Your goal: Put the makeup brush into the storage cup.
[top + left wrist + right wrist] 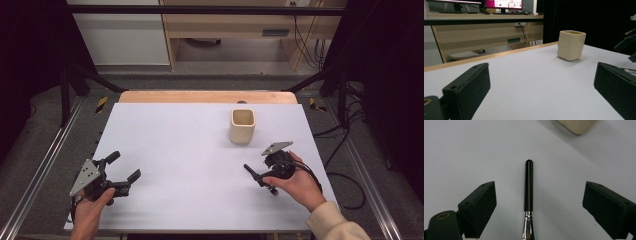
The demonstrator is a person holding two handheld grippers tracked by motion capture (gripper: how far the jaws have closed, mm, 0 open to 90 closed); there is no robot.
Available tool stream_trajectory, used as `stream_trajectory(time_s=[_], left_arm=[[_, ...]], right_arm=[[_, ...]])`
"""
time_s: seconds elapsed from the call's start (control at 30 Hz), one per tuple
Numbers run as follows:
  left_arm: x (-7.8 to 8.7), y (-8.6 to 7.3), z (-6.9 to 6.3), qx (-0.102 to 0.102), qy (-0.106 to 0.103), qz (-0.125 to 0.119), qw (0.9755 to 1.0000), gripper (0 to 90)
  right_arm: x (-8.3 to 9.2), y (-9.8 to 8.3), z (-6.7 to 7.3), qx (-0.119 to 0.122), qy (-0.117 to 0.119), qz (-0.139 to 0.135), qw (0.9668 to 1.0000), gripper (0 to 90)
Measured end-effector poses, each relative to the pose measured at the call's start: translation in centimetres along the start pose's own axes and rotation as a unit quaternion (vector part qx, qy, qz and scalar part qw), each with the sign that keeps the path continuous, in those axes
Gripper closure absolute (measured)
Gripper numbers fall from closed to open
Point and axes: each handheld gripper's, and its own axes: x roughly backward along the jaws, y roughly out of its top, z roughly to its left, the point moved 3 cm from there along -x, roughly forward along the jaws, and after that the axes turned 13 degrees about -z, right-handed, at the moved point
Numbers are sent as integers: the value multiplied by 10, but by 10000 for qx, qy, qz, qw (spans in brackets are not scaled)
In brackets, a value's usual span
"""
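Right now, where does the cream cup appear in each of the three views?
High view: the cream cup stands upright on the white table, right of centre, beyond the right gripper.
Left gripper view: upper right of centre, far past the open jaws.
Right gripper view: its edge shows at the top, beyond the black brush handle.
Shared landmark: the white table.

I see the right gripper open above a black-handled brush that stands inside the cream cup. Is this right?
Not quite. The right gripper is open above the black-handled brush, but the brush lies flat on the white table, between the jaws and untouched. The cream cup stands apart from it. The right gripper view shows this.
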Motion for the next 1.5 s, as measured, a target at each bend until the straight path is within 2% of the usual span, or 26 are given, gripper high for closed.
stream_trajectory(time_s=[0.07, 0.1, 0.2, 0.27, 0.33, 0.4, 0.53, 0.57, 0.6, 0.63, 0.67, 0.7, 0.83, 0.9, 1.0, 1.1, 1.13, 1.4, 1.5], left_arm=[[0, 0, 0, 8, 1, -7, 10000, 1], [0, 0, 0, 4, -1, -6, 10000, 1], [0, 0, -1, -3, -12, 1, 10000, 1], [0, 0, -1, -1, -16, 5, 10000, 1], [0, 0, -1, -1, -21, 8, 10000, 1], [-1, 0, -1, 1, -26, 13, 10000, 1], [-1, -1, -2, 2, -41, 25, 10000, 1], [-1, -1, -2, 1, -43, 28, 10000, 1], [-1, -1, -2, 1, -48, 34, 10000, 1], [-2, -1, -2, -2, -55, 42, 10000, 1], [-2, -1, -2, -1, -59, 47, 10000, 1], [-2, -1, -2, -4, -64, 49, 10000, 1], [-2, -1, -3, -12, -78, 55, 10000, 1], [-2, -2, -3, -11, -81, 66, 9999, 1], [-2, -2, -3, -15, -80, 66, 9999, 1], [-2, -1, -3, -14, -82, 61, 9999, 1], [-2, -1, -3, -7, -89, 51, 9999, 1], [-2, -1, -3, -32, -114, 86, 9999, 1], [-2, -1, -3, -18, -109, 68, 9999, 1]], right_arm=[[-2, -1, 1, -65, -3, 39, 10000, 125], [-3, -2, 1, -10, 17, 43, 10000, 125], [-6, -4, 1, -39, 8, 81, 10000, 133], [-7, -6, 2, -164, 5, 112, 9998, 146], [-8, -8, 3, -174, -4, 149, 9997, 161], [-9, -11, 1, -46, 31, 164, 9998, 184], [-11, -14, 3, -183, 57, 285, 9994, 208], [-11, -16, 3, -123, 66, 295, 9995, 210], [-11, -16, 4, -220, 54, 348, 9991, 212], [-12, -17, 3, -126, 68, 351, 9993, 213], [-12, -18, 4, -209, 59, 389, 9990, 214], [-13, -19, 2, -133, 54, 399, 9991, 219], [-14, -20, 4, -278, 39, 477, 9985, 233], [-15, -22, 2, -158, 73, 533, 9984, 253], [-15, -23, 1, -130, 114, 561, 9983, 322], [-15, -24, 2, -193, 105, 649, 9976, 364], [-15, -24, 1, -122, 125, 637, 9978, 381], [-14, -23, 2, -201, 170, 659, 9975, 438], [-14, -24, 2, -183, 171, 698, 9972, 490]])
